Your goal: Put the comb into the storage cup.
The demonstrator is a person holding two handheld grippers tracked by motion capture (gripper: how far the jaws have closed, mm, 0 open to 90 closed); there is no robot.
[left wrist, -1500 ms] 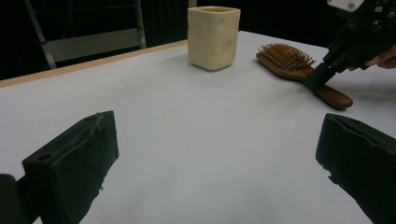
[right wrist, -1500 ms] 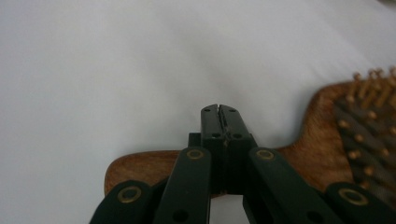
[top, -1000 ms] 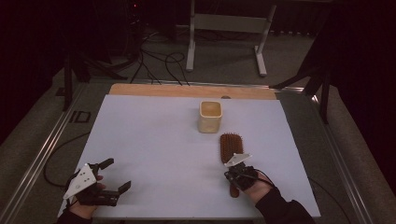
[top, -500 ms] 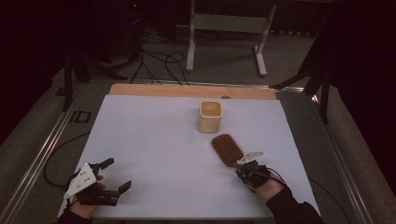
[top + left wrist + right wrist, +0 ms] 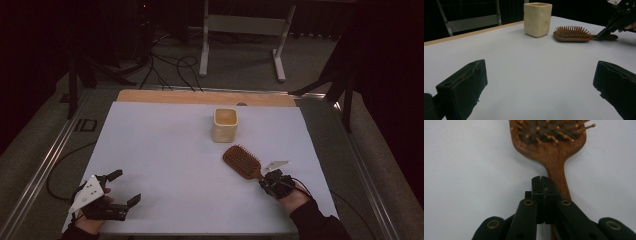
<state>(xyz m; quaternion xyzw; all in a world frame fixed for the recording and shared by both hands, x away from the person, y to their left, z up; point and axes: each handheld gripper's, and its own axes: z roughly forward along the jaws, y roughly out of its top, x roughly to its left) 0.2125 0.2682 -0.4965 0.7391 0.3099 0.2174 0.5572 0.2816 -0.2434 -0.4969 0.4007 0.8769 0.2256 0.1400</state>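
Note:
A wooden hairbrush [image 5: 242,161] lies bristles up on the white table, its head toward the cream cup [image 5: 225,125] and its handle pointing to the near right. My right gripper [image 5: 263,182] is shut, jaws pressed together with nothing between them, and the tips rest on the left side of the handle [image 5: 557,178]. In the right gripper view the tips [image 5: 541,180] sit just below the brush head [image 5: 549,150]. My left gripper [image 5: 126,187] rests open at the near left, nothing between its jaws [image 5: 540,85]. From there the cup [image 5: 537,18], the brush [image 5: 572,35] and the right gripper [image 5: 602,33] show farther off.
The white sheet [image 5: 165,145] covers the table, with a wooden strip [image 5: 200,97] along its far edge. Metal rails run along both sides. Cables and a stand's legs [image 5: 240,45] lie on the floor beyond the table.
The brush has turned from straight to slanted: its handle end swung to the right with my right gripper, while its head stayed near the cup. The left gripper has not moved.

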